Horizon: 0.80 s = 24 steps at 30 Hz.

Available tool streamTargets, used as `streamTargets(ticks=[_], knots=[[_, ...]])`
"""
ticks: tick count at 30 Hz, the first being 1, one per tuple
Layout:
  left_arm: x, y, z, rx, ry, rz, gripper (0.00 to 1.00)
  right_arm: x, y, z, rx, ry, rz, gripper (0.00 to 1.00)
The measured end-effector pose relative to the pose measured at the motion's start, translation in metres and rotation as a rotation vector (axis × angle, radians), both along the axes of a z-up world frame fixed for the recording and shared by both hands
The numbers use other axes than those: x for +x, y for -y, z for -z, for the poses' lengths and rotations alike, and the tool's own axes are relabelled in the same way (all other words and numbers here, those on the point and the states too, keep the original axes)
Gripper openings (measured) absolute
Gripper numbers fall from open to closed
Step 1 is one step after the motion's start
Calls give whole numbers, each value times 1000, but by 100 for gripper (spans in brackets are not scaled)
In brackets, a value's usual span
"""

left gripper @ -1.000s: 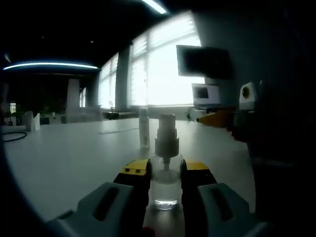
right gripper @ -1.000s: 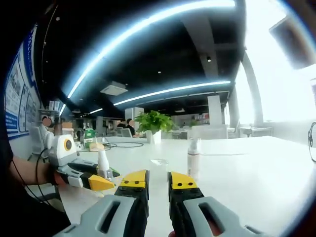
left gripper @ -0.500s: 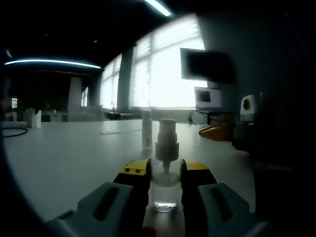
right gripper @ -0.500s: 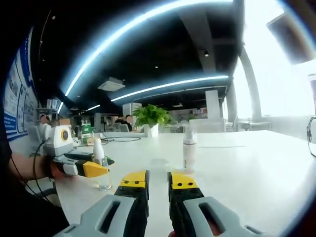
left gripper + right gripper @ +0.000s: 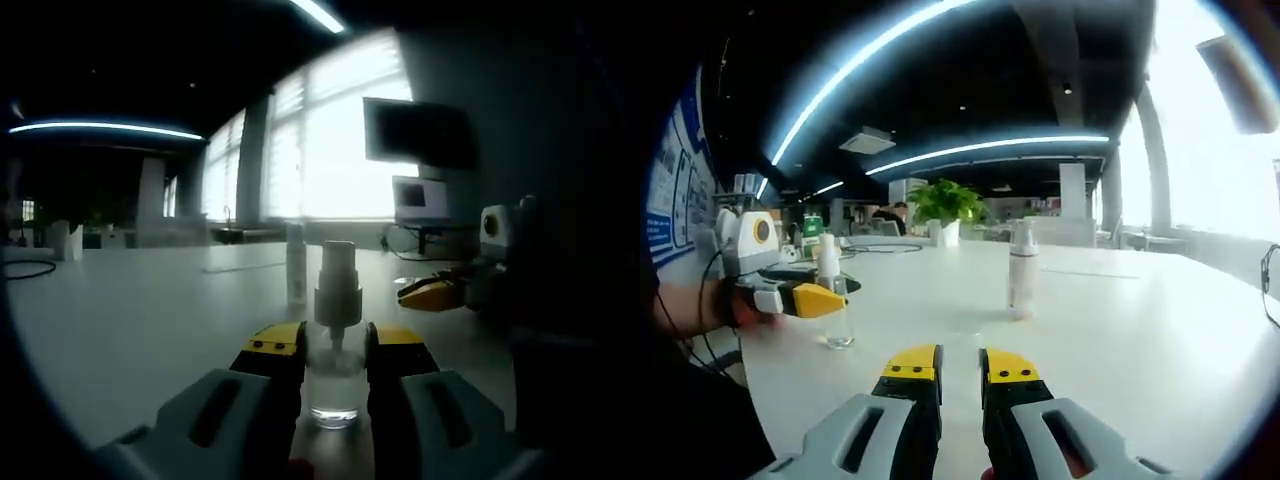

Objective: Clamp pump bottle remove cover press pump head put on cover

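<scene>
A small clear pump bottle stands on the white table, and my left gripper is shut on its body. Its pale pump top rises above the yellow fingertips; I cannot tell whether a cover sits over it. My right gripper hangs to the right of the bottle, a little behind it and apart from it. In the right gripper view, my right gripper has its jaws close together with nothing between them. Off to its left, the left gripper holds the bottle.
A second slim white bottle stands alone farther out on the table. A potted plant and desks stand at the far end. A person's hand holds the left gripper. A monitor hangs by bright windows.
My right gripper has come lower and slightly nearer the clamped bottle. The right gripper view now looks flatter across the table. The left gripper and its bottle stay put.
</scene>
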<state>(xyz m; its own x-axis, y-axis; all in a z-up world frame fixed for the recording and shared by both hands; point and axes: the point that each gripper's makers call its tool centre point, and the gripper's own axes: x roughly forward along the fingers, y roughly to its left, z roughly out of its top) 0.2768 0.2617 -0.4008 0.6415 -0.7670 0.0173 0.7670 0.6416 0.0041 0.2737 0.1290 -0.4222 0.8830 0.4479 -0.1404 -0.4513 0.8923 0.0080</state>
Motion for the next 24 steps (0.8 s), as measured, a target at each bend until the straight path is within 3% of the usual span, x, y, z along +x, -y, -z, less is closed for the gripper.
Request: streamTargets(ticks=[16,24], knots=[[1,-1,0,-2,-2,-1,15,-2,1,15,-52,-66,-1,10],[1,-1,0,-1,1,0,15,-3,1,15,-35,-80,6,10]])
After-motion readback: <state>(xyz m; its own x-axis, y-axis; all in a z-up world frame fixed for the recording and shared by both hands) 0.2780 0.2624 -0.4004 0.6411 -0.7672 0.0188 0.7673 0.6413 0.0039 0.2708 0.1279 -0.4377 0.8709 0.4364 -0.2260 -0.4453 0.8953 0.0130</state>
